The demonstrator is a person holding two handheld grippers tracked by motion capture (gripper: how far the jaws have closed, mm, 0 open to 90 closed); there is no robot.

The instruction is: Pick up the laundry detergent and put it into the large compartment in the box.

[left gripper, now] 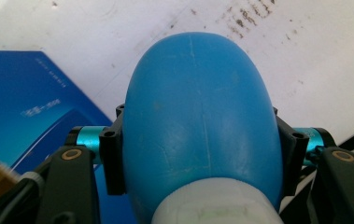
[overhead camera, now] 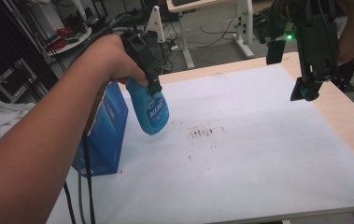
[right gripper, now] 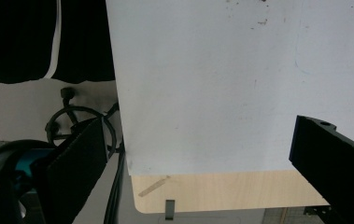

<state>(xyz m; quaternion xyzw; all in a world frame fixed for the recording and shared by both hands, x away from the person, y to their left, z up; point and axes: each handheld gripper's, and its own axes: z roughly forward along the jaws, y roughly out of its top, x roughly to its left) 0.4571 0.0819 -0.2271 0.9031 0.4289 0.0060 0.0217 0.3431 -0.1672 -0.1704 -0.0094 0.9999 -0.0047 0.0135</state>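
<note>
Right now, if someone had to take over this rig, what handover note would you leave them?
Left gripper: shut on the blue bottle, held off the table, base pointing down and tilted, above the white mat. In the left gripper view the jaws press both sides of the bottle's body.
Right gripper: open and holding nothing, raised over the mat's far right corner.
Blue box: upright at the mat's left edge, beside the bottle.
Brownish stains: on the mat, just right of the bottle.
Done: bottle grasped and lifted.
Left: probably treating and cleaning the stains; the pictures don't settle where the bottle goes.
</note>
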